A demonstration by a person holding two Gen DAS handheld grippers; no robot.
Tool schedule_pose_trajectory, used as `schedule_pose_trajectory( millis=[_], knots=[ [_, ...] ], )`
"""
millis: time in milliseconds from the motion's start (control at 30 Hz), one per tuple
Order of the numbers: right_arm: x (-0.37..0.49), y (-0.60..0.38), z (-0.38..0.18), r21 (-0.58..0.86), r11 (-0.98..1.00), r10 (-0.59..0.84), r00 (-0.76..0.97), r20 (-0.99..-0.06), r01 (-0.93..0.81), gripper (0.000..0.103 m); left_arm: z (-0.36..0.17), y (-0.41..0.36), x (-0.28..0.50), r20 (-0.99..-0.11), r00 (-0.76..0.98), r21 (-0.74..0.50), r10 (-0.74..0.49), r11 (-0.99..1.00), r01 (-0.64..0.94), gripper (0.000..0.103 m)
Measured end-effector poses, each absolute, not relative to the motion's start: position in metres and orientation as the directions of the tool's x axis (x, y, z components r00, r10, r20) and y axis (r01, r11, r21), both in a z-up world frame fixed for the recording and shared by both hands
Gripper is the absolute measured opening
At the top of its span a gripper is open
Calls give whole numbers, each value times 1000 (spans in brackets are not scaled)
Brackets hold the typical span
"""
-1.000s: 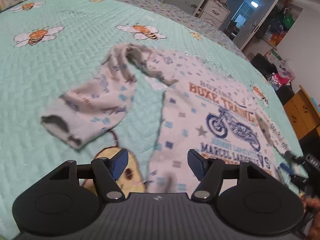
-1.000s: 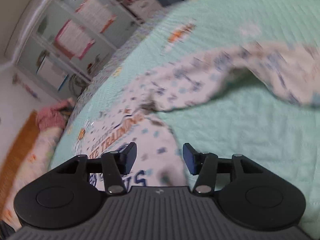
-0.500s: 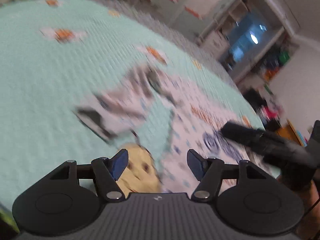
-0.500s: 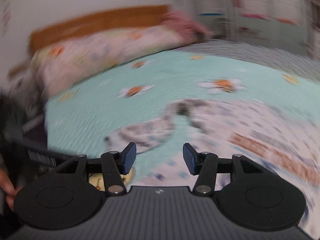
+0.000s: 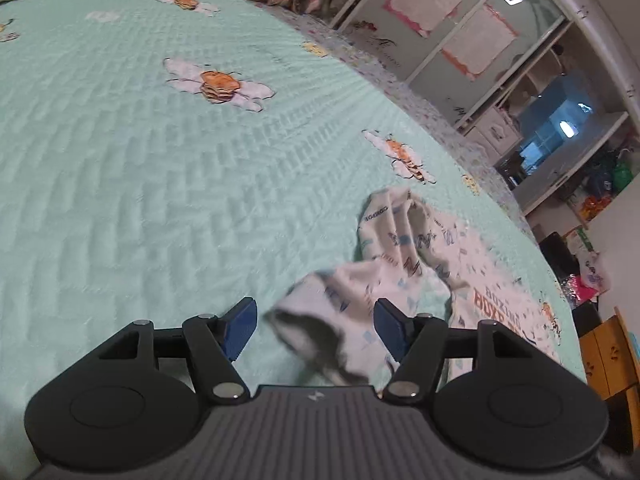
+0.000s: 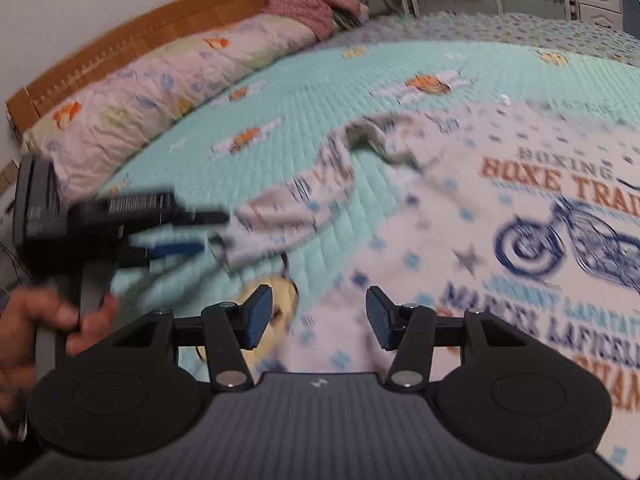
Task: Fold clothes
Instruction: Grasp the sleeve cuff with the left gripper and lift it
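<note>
Left wrist view: the left tongs, wide apart, have swung over to the shirt sleeve cuff, ready to grab it; the right tongs wait apart.

1. The bedspread is quilted cloth, matt, with a ribbed, stitched texture and printed bees.
2. The shirt is soft, thin knit cloth, matt, with flat printed lettering; its sleeve lies limp and wrinkled.
3. The left gripper and the right gripper are matt black plastic with a ribbed top; their fingers carry blue pads and shiny metal pivot screws.
4. The headboard is wood.
5. The pillow is crumpled printed cloth.
</note>
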State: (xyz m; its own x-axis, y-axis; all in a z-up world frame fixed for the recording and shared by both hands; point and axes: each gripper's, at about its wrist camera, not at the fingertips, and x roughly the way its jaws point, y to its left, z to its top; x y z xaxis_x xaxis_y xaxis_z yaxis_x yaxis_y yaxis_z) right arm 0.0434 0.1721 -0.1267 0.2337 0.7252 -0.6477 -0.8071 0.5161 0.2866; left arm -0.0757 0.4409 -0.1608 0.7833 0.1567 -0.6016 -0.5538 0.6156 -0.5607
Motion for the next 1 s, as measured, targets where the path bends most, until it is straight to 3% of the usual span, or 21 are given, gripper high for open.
schedule_pose_trajectory(
  millis=[133, 167, 200, 267, 467, 733, 1000],
  knots=[
    [42, 159, -130, 291, 539, 715, 245, -655, -790, 55, -167, 449, -82, -569, 811, -621, 137, 575, -533, 62],
    [44, 157, -131, 301, 545, 716, 247, -653, -782, 55, -168, 448, -82, -573, 809, -614, 132, 585, -530, 51],
    [45, 155, -132, 312, 552, 716, 249, -652, -773, 56, -169, 447, -81, -579, 805, -603, 126, 598, -528, 31],
    [48, 154, -135, 326, 564, 714, 250, -654, -759, 56, -173, 446, -76, -597, 797, -594, 91, 617, -516, 11],
    [54, 153, -138, 331, 579, 709, 260, -656, -745, 56, -155, 461, -68, -570, 816, -547, 97, 696, -465, 7],
    [70, 153, -155, 436, 580, 742, 226, -631, -688, 57, -82, 571, -69, -524, 817, -462, 241, 725, -510, 7],
    [83, 144, -169, 536, 546, 797, 200, -571, -644, 58, -104, 631, -29, -641, 738, -366, 212, 760, -537, 7]
  ],
)
